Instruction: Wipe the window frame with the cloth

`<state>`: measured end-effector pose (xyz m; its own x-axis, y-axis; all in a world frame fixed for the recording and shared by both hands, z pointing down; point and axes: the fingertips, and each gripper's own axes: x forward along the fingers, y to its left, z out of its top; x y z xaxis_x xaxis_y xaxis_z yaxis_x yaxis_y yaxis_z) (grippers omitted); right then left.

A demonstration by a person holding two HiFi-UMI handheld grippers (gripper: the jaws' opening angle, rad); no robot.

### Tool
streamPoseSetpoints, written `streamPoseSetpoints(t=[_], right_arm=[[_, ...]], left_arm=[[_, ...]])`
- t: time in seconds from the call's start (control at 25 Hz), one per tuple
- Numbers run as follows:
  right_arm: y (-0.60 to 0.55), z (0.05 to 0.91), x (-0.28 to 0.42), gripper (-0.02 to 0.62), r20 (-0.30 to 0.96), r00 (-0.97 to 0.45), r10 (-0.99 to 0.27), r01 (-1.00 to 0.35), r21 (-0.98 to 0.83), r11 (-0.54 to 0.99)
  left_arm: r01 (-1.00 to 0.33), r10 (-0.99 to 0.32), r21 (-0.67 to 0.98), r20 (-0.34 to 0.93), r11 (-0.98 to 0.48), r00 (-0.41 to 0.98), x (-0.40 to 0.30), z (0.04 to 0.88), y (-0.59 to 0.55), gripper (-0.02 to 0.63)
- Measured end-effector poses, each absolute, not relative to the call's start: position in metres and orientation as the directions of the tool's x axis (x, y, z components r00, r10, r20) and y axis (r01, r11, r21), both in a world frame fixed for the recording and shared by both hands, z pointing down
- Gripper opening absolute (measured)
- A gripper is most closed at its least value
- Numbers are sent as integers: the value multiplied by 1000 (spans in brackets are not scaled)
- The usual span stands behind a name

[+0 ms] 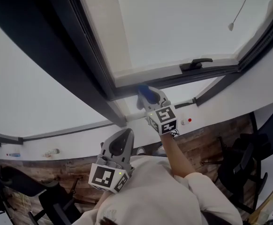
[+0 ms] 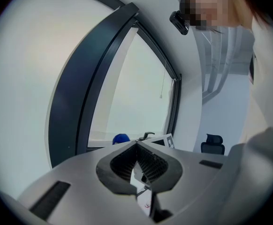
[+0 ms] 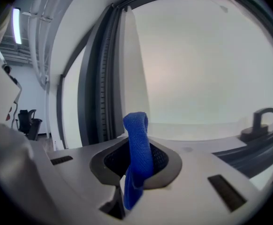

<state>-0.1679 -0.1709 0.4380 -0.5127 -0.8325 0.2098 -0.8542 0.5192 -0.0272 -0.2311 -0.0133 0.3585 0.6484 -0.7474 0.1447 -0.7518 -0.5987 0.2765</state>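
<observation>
**Q:** What is showing at the left, below the window frame (image 1: 90, 74)?

**A:** The left gripper (image 1: 125, 134) is hanging below the window frame's dark corner post, well apart from it. It is sitting close to the person's pale sleeve (image 1: 150, 186). Its fingers are pressing together at the tips, and nothing is sitting between them.

**Q:** And to the right of it?

**A:** The right gripper (image 1: 145, 92) is pointing up at the window frame's lower rail, just right of that corner post. Its fingers are clamping tight on the blue cloth (image 3: 137, 146). The cloth is standing up past the fingertips as a folded loop, while a loose end is hanging down behind them. In the head view the cloth is lying right at the rail, but whether it is touching the rail cannot be told.

**Q:** What is sitting farther right along the window frame?

**A:** A black handle (image 1: 196, 64) is resting on the same lower rail, well apart from the cloth. The pale pane is filling the window frame above it.
</observation>
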Motion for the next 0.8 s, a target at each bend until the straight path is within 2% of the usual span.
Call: streamPoseSetpoints(t=[0.16,0.36,0.52,0.8], right_arm=[[-166,453,-226,55,253,-612,-749,-778,-24,627],[-166,472,-257,55,294,-660,-691,-731,-43,681],[-170,488,-262,55,329,-651,-684,-735,-49,676],[-181,491,-269,55,291,-652,-700,-740,-43,672]], left_arm=[[-778,-775,277,147,-564,614,-249,359,-11,9],[-826,-824,278,161,-490,543,-274,362,-7,9],[-852,-851,280,167,-443,498,-293,363,-5,9],[-903,-907,281,176,-326,382,-329,363,0,9]])
